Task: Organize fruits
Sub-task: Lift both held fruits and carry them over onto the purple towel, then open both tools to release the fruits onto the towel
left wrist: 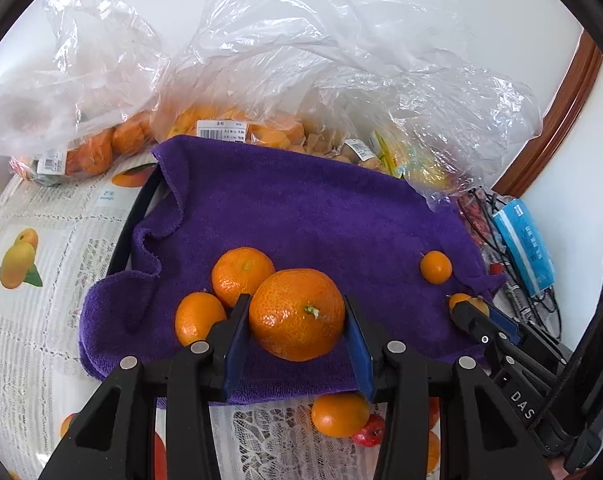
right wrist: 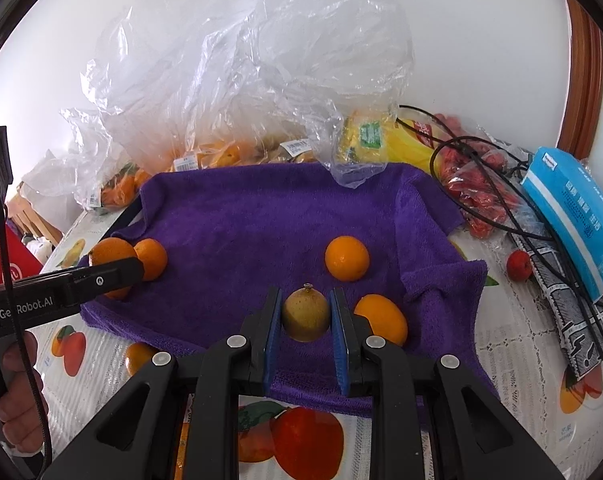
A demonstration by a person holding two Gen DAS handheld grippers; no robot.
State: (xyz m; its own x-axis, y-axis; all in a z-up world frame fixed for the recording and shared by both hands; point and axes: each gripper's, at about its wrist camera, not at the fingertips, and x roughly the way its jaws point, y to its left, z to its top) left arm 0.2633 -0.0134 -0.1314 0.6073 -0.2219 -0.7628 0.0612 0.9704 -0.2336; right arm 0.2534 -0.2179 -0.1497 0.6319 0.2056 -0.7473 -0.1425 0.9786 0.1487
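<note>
Fruit sorting is looking maybe halfway, judging by the spread. The purple towel (right wrist: 261, 216) is lying over what seems to be a dark tray, and it's carrying a handful of loose pieces: two mandarins (left wrist: 243, 274) sitting together at its left end and two smaller orange fruits (right wrist: 347, 258) toward the right end.

Both tools are busy. The left gripper (left wrist: 297, 316) is clamping a big mandarin (left wrist: 296, 314) between its blue pads, hovering low over the towel's left side next to the other two. The right gripper (right wrist: 306, 314) is pinching a small yellowish-brown fruit (right wrist: 305, 314) with a stem nub, right above the towel's near edge. So I'd guess both are about to be set down.

Plenty is still waiting, though. The clear plastic bags (right wrist: 221, 80) behind the towel are holding more oranges with price labels, and another bag of red fruit (right wrist: 481, 196) is sitting off to the right under some cables. One orange (left wrist: 339, 414) and a small red fruit (left wrist: 368, 434) are lying loose on the tablecloth by the towel's front edge.
</note>
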